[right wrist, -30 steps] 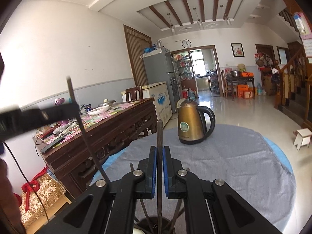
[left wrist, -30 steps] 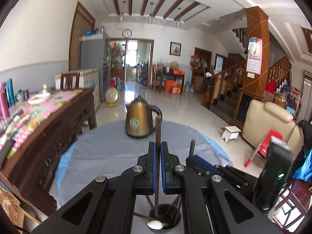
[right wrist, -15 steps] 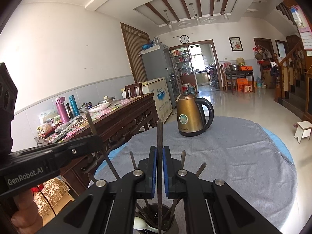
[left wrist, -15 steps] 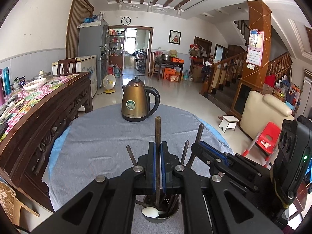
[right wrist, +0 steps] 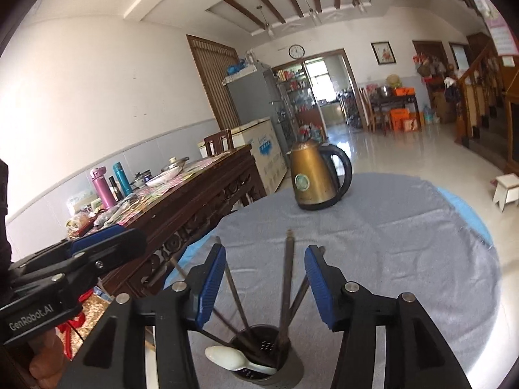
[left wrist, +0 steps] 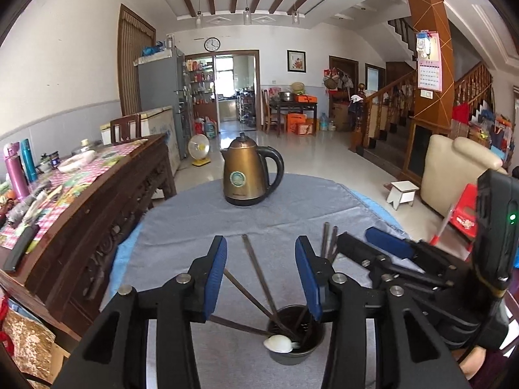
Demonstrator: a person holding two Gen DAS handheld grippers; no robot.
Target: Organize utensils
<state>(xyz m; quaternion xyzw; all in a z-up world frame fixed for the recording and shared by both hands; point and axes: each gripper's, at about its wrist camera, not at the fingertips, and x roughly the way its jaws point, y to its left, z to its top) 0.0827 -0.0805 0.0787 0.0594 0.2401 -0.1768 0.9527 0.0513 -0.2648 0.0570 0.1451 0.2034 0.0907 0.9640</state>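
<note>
Dark chopsticks (right wrist: 286, 278): several stand in the holder cup (right wrist: 269, 361), lower ends down in it, upper ends fanning up and away from the cameras; the middle one is nearly upright, the others lean left and right.
Spoon (right wrist: 227, 358): white, its bowl resting over the cup's left rim.
Left gripper (left wrist: 264, 277): spread wide, holding nothing, blue pads either side of the sticks above the cup (left wrist: 296, 334).
Right gripper (right wrist: 266, 283): also spread wide and empty, straddling the sticks.
Surface: grey cloth (right wrist: 405, 259) over a round table, blue showing at its edge.
Kettle (left wrist: 249, 171): brass-coloured, upright at the far side, well apart from the cup.
Room: carved wooden sideboard (left wrist: 107, 201) close along the left edge; tiled floor, staircase and a cream armchair (left wrist: 454, 165) to the right.
Open room: bare cloth between cup and kettle.
</note>
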